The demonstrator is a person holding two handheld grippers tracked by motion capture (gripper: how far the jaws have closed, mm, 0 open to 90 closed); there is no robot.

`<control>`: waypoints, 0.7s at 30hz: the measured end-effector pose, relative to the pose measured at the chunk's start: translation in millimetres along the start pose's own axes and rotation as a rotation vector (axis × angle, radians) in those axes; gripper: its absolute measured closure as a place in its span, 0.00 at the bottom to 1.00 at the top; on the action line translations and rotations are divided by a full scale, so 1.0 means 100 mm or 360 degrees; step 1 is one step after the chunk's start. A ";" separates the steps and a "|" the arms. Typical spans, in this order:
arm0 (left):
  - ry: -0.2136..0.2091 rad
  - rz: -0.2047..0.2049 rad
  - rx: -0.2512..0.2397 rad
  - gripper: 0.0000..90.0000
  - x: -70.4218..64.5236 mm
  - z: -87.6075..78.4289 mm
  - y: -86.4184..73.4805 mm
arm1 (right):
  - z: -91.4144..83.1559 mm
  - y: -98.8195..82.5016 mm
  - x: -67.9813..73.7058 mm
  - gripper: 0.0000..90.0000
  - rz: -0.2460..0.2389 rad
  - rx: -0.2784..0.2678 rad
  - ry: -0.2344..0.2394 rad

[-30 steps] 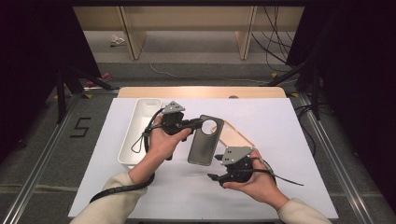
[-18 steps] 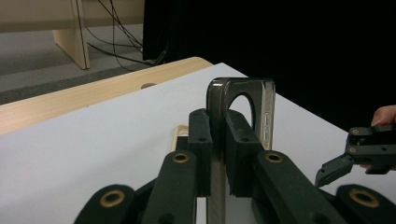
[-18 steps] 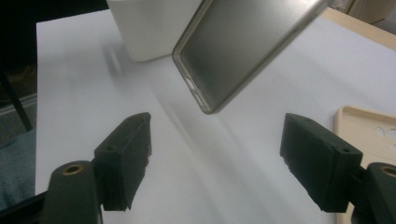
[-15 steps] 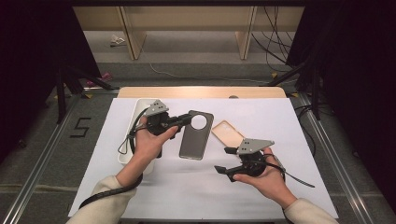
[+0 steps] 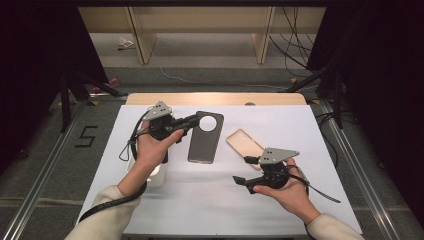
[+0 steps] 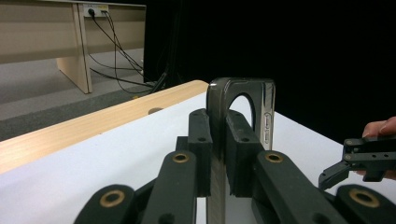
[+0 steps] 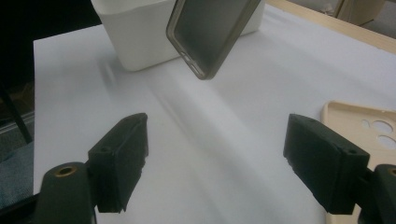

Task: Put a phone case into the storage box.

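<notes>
Grey phone case (image 5: 203, 137): lifted off the bench (image 5: 320, 135), clamped at its camera-hole end in the left claw (image 5: 192, 120), above the middle toward the far edge. Right claw (image 5: 242, 170): jaws just opened wide, nothing between them, near the beige case (image 5: 241, 142) lying flat. White tray (image 5: 155, 175) near the left edge. Pickup judged done; placing remains.

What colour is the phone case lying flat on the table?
Beige phone case, seen best in the high view.

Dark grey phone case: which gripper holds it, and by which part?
The left gripper is shut on the dark grey phone case, clamping its edge at the end with the round camera cutout. The right gripper is open, holding nothing.
</notes>
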State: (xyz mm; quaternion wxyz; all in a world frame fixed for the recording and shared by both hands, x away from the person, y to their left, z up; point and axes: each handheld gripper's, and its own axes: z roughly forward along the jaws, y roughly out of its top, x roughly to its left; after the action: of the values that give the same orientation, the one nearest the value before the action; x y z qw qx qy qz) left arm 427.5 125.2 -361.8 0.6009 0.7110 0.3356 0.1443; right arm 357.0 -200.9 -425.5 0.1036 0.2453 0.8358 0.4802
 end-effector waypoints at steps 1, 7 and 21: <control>-0.0015 0.0010 -0.0012 0.90 0.01 0.00 0.00 | -0.01 0.00 0.00 0.25 0.0002 0.0003 0.0001; -0.0002 0.0026 -0.0032 0.90 0.04 -0.04 0.03 | -0.05 -0.02 -0.04 0.25 0.0011 -0.0007 -0.0024; 0.0023 0.0070 -0.0074 0.90 0.17 -0.14 0.15 | -0.12 -0.06 -0.08 0.24 0.0017 -0.0005 -0.0054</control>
State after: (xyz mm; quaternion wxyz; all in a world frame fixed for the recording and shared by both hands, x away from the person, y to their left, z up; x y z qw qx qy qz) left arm 436.1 145.9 -347.7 0.6116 0.7029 0.3208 0.1702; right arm 356.9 -216.0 -424.8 0.1155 0.2578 0.8318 0.4779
